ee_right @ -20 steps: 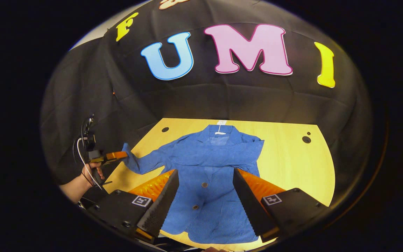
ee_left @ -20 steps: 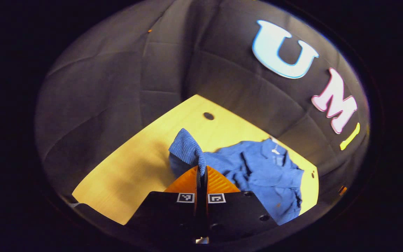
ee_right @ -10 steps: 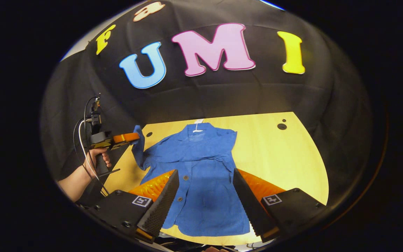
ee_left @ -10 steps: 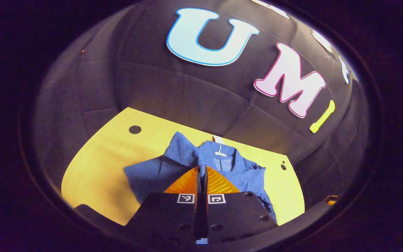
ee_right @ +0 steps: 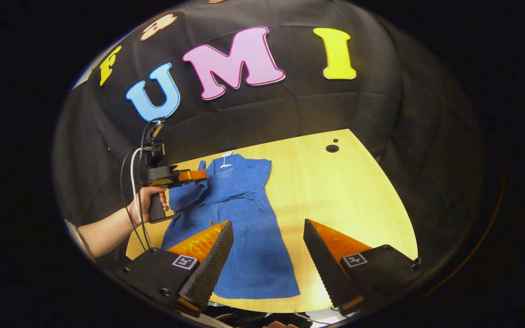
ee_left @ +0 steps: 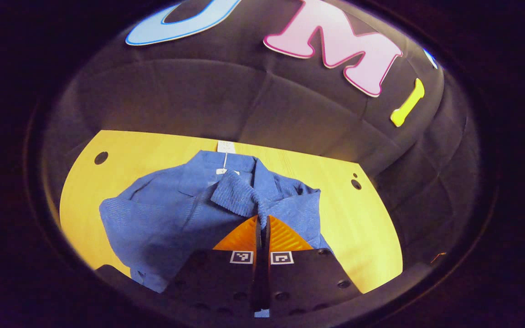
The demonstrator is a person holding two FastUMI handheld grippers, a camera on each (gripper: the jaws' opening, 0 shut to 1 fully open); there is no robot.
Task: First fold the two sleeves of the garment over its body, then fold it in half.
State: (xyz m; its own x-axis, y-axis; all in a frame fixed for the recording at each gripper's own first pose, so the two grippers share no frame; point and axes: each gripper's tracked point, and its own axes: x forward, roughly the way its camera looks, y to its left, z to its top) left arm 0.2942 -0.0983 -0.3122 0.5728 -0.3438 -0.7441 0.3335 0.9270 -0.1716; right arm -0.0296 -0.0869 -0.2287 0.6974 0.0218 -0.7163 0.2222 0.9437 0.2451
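since the earlier frames the left gripper point(ee_right: 198, 175) swung inward w/ the cuff, from off the table's side to above the jacket's chest, and the right gripper view panned right. left gripper point(ee_left: 262, 221) was clamped tight on the sleeve cuff point(ee_left: 235, 199), both fingers pinching the fabric, cuff bunched just ahead of the tips. blue jacket point(ee_right: 239, 223) lay front-up on the wood table point(ee_right: 349, 191), collar toward the booth wall, hem near the front edge. right gripper point(ee_right: 267, 248) hung wide apart, holding nothing, above the hem. judging by the straight edge on the jacket's right side, that sleeve looked already tucked over the body. so: sleeve one prob done, sleeve two mid-fold, cuff not yet laid down or released. half-fold not started.
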